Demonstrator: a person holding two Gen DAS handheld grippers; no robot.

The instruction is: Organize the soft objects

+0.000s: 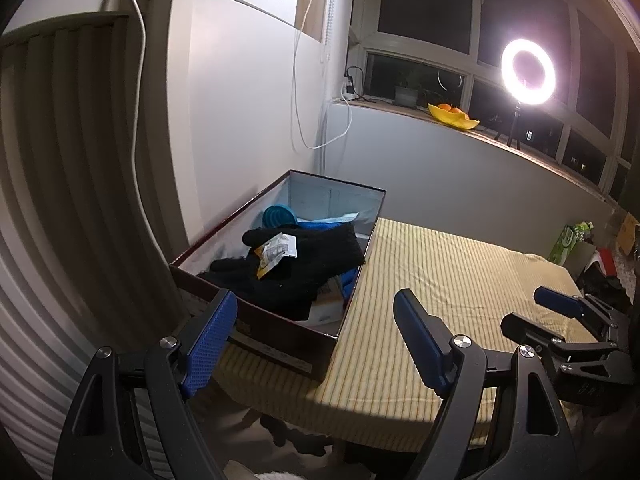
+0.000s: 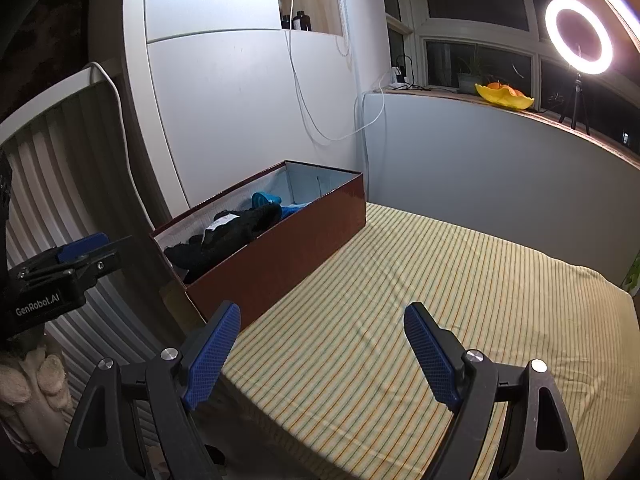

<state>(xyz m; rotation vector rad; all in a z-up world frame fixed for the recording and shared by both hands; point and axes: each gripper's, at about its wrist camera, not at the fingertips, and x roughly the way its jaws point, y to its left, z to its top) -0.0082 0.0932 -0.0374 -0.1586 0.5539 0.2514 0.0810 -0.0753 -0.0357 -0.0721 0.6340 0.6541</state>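
A dark red cardboard box (image 1: 276, 340) stands at the left edge of the table; it also shows in the right wrist view (image 2: 288, 248). Inside lie black knit gloves (image 1: 304, 264) with a paper tag (image 1: 278, 250), a teal round object (image 1: 278, 216) and blue cloth (image 1: 320, 225). The gloves also show in the right wrist view (image 2: 228, 236). My left gripper (image 1: 316, 340) is open and empty, just in front of the box's near corner. My right gripper (image 2: 322, 354) is open and empty above the bare tablecloth, right of the box; it also shows in the left wrist view (image 1: 560, 308).
The table carries a yellow striped cloth (image 2: 440, 280). A white wall and ribbed radiator (image 1: 60, 160) lie to the left. A lit ring light (image 1: 528, 72) and a yellow fruit bowl (image 1: 452, 116) stand on the windowsill. A green box (image 1: 566, 240) sits beyond the table's far right.
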